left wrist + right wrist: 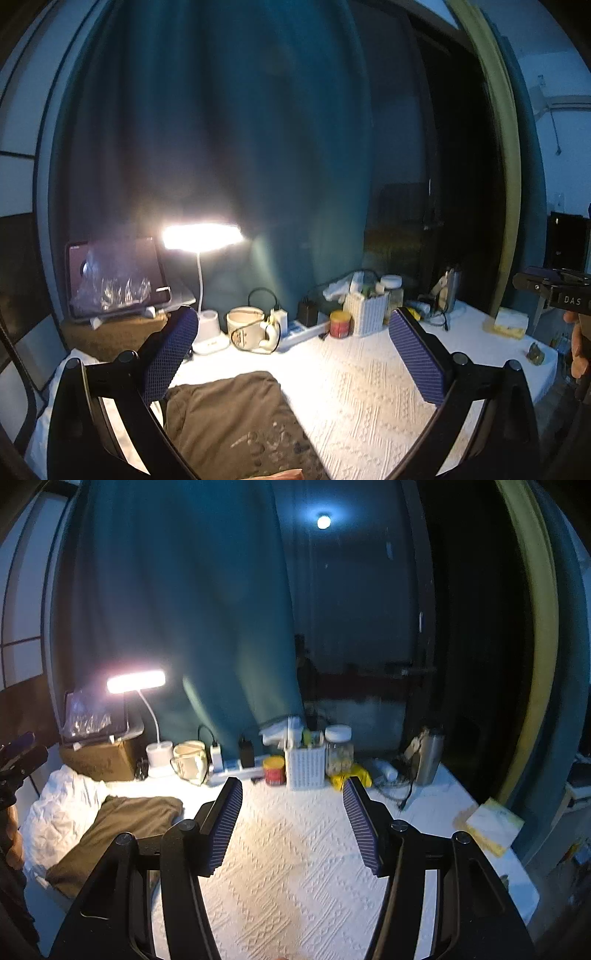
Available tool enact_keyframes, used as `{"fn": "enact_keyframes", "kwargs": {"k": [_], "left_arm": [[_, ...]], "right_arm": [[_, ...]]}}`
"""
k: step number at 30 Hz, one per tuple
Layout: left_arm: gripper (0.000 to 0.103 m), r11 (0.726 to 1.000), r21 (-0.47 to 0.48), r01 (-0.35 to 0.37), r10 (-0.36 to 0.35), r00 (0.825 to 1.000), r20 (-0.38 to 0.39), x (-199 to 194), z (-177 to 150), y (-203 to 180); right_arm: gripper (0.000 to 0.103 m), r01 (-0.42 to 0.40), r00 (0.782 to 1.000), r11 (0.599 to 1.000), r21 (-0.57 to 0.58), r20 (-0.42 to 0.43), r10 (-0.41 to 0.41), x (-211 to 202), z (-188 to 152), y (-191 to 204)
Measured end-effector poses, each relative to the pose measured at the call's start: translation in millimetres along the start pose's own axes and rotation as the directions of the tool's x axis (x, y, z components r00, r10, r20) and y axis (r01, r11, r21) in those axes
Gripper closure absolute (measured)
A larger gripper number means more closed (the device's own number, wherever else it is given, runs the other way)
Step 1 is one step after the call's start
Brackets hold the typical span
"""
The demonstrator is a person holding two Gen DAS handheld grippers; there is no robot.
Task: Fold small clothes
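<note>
A folded olive-brown garment [229, 417] lies on the white textured tablecloth [369, 391], at the table's left side. My left gripper [295, 325] hovers over it, open, with nothing between its blue-padded fingers [417, 358]. In the right wrist view the same garment [125, 830] lies left of my right gripper [291, 786], which is open and empty above the bare cloth [295, 867]. The right gripper also shows at the far right edge [554, 291] of the left wrist view, held by a hand.
Along the back edge stand a lit desk lamp [201, 236], a mug [245, 326], a power strip with chargers [236, 768], a red tin [274, 770], a white basket [304, 766], a jar [338, 747] and a steel bottle [428, 755]. A tablet [114, 277] sits on a cardboard box. A yellow packet [491, 823] lies right.
</note>
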State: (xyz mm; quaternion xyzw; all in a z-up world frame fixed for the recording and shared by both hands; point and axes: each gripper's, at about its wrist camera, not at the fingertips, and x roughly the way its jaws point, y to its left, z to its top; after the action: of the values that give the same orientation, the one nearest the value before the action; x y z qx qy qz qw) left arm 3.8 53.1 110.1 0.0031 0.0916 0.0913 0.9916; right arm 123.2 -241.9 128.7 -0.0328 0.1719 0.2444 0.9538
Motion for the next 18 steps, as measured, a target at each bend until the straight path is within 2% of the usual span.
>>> {"fn": "enact_keyframes", "kwargs": {"k": [8, 18], "left_arm": [[0.001, 1.000, 0.010, 0.006, -0.007, 0.998, 0.059, -14.9, 13.6, 1.3], [0.001, 1.000, 0.007, 0.005, -0.006, 0.991, 0.133, -35.1, 28.4, 5.3]], "right_arm": [[0.043, 0.024, 0.996, 0.999, 0.034, 0.087, -0.027, -23.8, 20.2, 2.6], [0.043, 0.048, 0.977, 0.999, -0.014, 0.207, -0.044, -63.6, 39.1, 14.5]]}}
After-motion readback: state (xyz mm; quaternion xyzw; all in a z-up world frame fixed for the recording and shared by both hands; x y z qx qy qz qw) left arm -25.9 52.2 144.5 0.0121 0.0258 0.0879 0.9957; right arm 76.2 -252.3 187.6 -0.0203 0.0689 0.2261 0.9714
